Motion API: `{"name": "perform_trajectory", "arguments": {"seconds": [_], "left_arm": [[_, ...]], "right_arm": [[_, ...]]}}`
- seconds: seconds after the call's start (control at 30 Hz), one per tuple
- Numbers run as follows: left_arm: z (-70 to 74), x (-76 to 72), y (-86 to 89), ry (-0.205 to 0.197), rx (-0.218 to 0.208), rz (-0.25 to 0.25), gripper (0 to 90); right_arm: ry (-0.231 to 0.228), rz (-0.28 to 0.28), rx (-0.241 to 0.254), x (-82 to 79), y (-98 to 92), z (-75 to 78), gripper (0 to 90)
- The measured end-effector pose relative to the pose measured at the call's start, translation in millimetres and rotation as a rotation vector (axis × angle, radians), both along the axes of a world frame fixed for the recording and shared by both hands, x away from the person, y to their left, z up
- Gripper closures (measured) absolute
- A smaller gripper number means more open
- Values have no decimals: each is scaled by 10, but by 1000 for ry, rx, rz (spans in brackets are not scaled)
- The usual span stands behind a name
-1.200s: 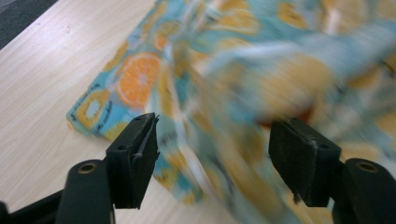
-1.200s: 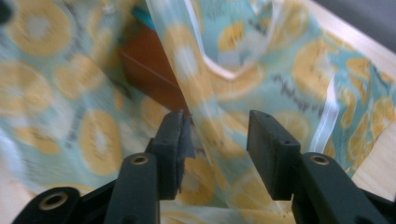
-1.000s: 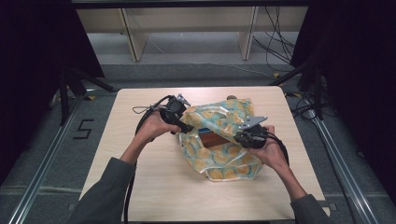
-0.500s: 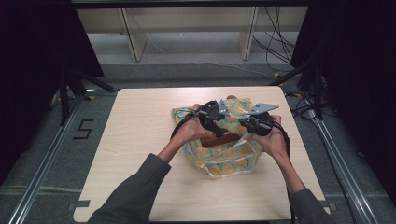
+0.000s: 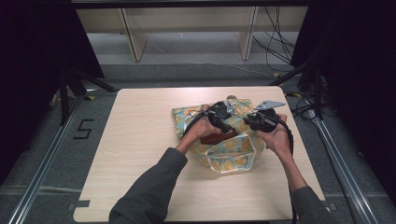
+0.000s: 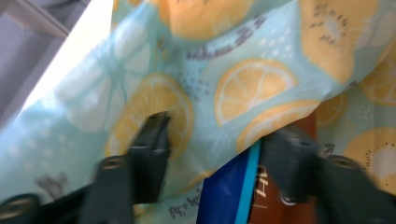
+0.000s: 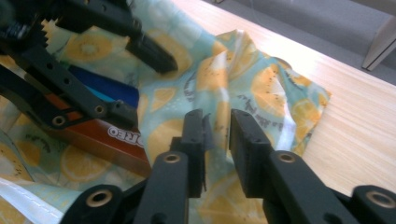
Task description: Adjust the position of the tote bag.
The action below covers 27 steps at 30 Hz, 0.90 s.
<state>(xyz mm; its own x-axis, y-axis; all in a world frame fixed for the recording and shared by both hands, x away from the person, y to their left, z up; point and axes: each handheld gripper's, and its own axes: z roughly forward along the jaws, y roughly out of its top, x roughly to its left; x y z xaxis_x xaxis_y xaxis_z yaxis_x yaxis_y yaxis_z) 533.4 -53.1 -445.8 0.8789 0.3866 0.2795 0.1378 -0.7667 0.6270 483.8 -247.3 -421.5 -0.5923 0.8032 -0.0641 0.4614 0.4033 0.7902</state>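
Note:
A tote bag (image 5: 229,156) printed with lemon slices lies on the table (image 5: 140,140), its mouth toward the person. A brown and blue cookie box (image 5: 217,138) sits in the mouth. My left gripper (image 5: 229,127) reaches down into it. Its jaws have just been closing, and in the left gripper view (image 6: 217,135) they stand apart, with the bag's edge (image 6: 252,84) and the box's blue end (image 6: 224,196) between them. My right gripper (image 7: 215,119) has just been opening; a fold of the bag (image 7: 266,84) stands loose in the narrow gap. The left gripper (image 7: 140,84) is just beyond it, by the box (image 7: 107,135).
Bare wooden table top lies to the left of the bag and in front of it. Cables (image 5: 292,140) trail from both grippers off the right side. Wooden shelf legs (image 5: 133,42) and black stands are on the floor beyond the table.
My left hand has swung from the bag's left side over to its mouth and come down. The right gripper has shifted up and right, and the raised flap of the bag has sunk.

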Motion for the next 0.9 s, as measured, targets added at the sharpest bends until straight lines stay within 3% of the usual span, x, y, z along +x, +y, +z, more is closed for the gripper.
{"name": "perform_trajectory", "arguments": {"seconds": [0.07,0.1,0.13,0.17,0.2,0.27,0.3,0.37,0.4,0.47,0.5,0.6,0.67,0.7,0.77,0.8,0.9], "left_arm": [[17,-16,-15,-12,-18,-3,732],[30,-23,-22,-16,-34,-1,732],[75,-18,-13,13,-73,-5,807],[75,-18,-13,13,-73,-5,810],[107,-9,0,40,-118,-5,810],[159,6,22,64,-154,23,819],[189,24,37,66,-153,23,815],[219,51,54,69,-165,41,874],[230,78,63,89,-175,61,894],[235,116,55,113,-179,77,894],[244,141,47,106,-166,71,895],[278,228,37,137,-154,80,894],[304,286,33,159,-153,91,894],[319,321,36,172,-155,94,894],[320,337,34,184,-180,106,894],[333,366,56,197,-169,98,894],[317,405,64,223,-192,118,894]], "right_arm": [[-7,-16,18,-31,-36,62,644],[-7,-16,18,-31,-36,62,644],[-35,-23,20,-97,-58,136,632],[-35,-23,20,-97,-58,136,632],[-28,-15,21,-131,-65,175,626],[-34,8,20,-251,-60,287,626],[-66,25,24,-297,-35,309,624],[-47,75,8,-403,39,355,625],[-14,121,3,-482,156,330,621],[-7,154,-8,-497,195,308,615],[5,193,-16,-525,280,252,603],[62,299,-58,-526,518,45,541],[42,303,-44,-509,551,-4,521],[74,355,-47,-453,585,-53,475],[74,365,-25,-444,603,-75,448],[66,380,-20,-433,619,-88,430],[52,450,-7,-417,691,-117,415]]}}
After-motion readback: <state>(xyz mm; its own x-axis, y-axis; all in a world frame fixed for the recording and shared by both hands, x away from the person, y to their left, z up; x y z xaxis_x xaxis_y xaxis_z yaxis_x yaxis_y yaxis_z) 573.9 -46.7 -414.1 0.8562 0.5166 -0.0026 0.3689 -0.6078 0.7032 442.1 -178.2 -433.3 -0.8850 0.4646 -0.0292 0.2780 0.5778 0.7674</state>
